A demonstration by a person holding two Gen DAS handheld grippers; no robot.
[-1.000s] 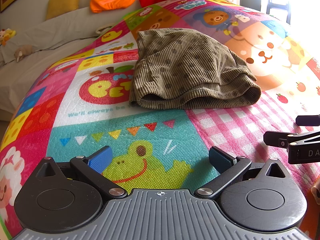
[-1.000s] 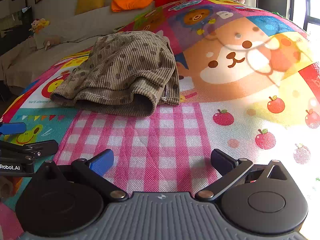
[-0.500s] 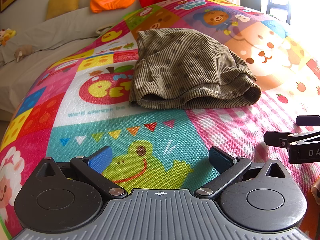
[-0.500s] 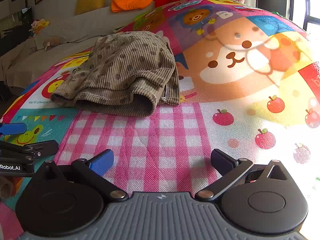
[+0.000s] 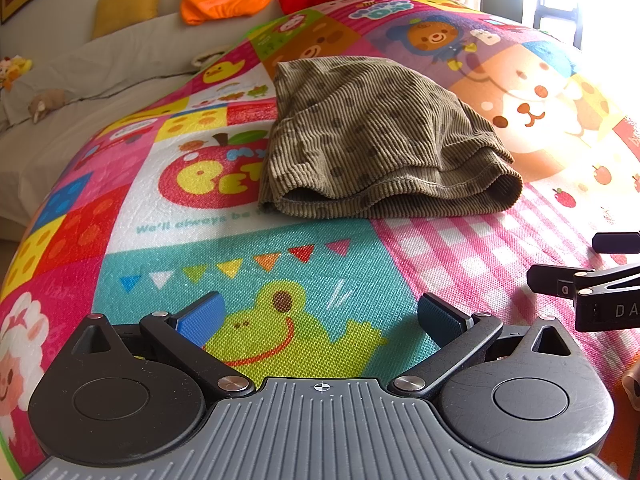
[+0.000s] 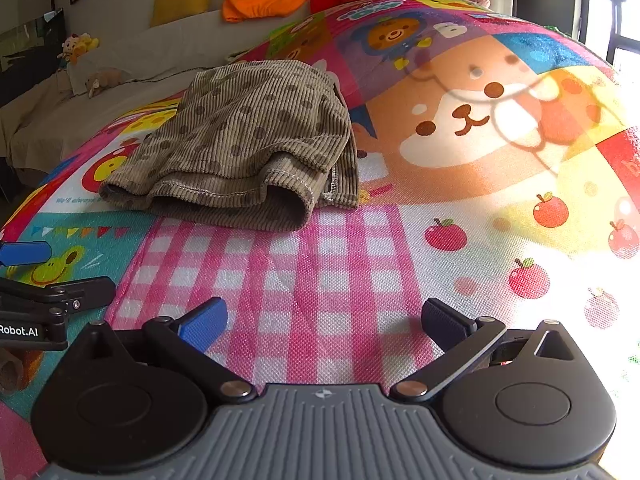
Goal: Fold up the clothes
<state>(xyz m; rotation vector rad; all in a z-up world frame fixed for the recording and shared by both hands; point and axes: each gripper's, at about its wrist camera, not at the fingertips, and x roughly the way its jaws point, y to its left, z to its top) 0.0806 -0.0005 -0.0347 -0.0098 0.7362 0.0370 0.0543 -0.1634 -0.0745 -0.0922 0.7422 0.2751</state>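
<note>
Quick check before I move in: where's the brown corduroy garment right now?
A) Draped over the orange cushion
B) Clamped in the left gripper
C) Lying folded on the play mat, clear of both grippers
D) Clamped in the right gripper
C: the brown corduroy garment lies folded on the play mat, while the left gripper and right gripper are both open and empty, short of it.

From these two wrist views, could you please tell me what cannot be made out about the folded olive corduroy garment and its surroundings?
- Folded olive dotted corduroy garment: its far edge and underside are hidden by its own bulk in both views, so garment type and layer count are unclear.
- Right gripper: cut off by the left wrist view's right edge.
- Left gripper: cut off by the right wrist view's left edge.
- Colourful cartoon play mat: its right side is washed out by window glare.
</note>
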